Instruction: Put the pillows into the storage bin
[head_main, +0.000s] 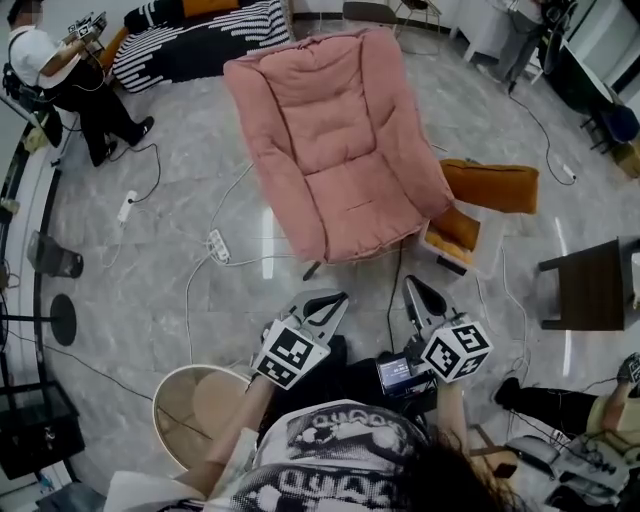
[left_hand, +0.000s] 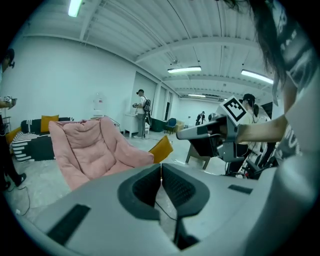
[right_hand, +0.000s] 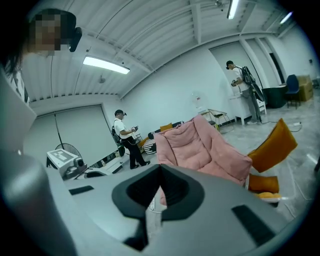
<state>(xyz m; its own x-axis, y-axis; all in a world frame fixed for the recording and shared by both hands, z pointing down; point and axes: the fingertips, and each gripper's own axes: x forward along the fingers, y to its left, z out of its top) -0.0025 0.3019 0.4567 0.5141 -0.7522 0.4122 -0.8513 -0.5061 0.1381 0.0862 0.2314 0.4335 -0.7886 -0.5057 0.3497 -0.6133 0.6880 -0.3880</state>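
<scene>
Before pink chair (head_main: 340, 150) | left gripper (head_main: 335, 298) jaws together, empty | right gripper (head_main: 412, 285) jaws together, empty

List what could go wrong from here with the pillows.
The upper orange pillow sticks up above the storage bin and may topple to the floor.
A corded power strip lies on the floor ahead: a trip hazard.
The left hand-held gripper and the right hand-held gripper are shut and empty; they must open before any grasp.
</scene>
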